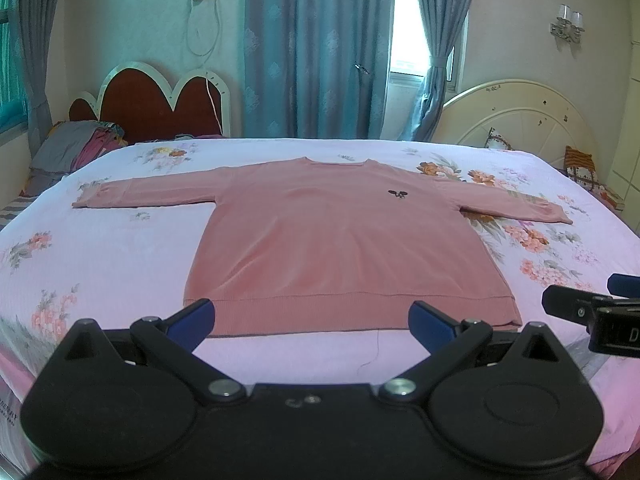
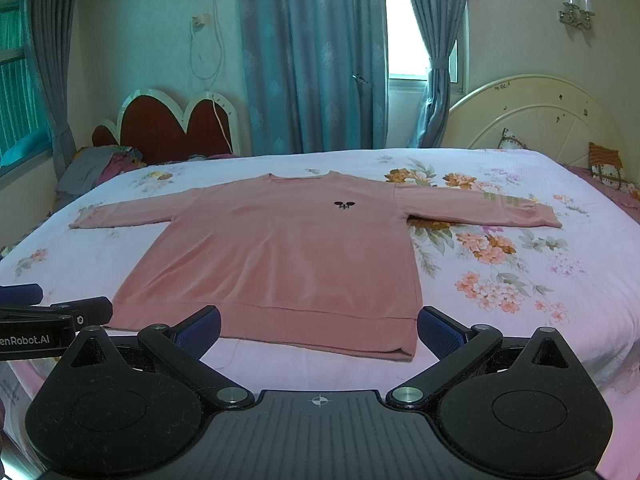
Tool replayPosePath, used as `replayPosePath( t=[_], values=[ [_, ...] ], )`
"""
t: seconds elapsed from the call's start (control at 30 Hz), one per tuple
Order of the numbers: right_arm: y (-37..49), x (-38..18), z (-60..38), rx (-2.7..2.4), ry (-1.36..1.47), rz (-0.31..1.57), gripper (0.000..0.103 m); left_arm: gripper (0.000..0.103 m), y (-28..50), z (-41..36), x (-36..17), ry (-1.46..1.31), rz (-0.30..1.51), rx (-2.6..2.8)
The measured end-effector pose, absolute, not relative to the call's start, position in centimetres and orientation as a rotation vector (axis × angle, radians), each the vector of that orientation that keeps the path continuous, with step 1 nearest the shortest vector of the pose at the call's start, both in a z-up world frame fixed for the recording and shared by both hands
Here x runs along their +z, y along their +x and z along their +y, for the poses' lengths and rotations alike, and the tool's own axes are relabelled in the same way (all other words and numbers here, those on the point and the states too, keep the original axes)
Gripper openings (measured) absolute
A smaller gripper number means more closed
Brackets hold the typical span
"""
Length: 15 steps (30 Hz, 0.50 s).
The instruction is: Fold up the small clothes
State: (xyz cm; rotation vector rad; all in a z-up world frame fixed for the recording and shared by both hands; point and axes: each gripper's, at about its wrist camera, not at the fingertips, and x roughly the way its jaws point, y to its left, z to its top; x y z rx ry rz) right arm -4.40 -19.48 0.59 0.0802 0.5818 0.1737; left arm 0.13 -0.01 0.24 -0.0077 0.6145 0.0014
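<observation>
The bed [image 1: 120, 248] is covered by a pale pink sheet printed with flower clusters. A pink sweater [image 1: 340, 248] lies flat on it, front up, hem toward the near edge, both sleeves spread out straight to the sides. A small dark emblem [image 1: 397, 194] sits on the sweater's chest. Beyond the sweater's right sleeve, patterned cushions [image 1: 580, 170] rest by the cream headboard [image 1: 520, 112]. Past the sweater's left sleeve lies a heap of grey and pink bedding [image 1: 76, 148].
</observation>
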Motion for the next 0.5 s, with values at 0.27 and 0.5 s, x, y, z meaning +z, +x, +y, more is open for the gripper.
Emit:
replayPosePath(
  t=[0.27, 0.5],
  values=[
    [-4.45, 0.45, -19.50, 0.175, 0.079, 0.582, 0.103, 0.103, 0.08, 0.04, 0.11, -0.009, 0.617, 0.003],
    [-4.58, 0.34, -19.51, 0.177, 0.081, 0.579, 0.103, 0.103, 0.07, 0.14, 0.11, -0.010, 0.614, 0.007]
  ],
)
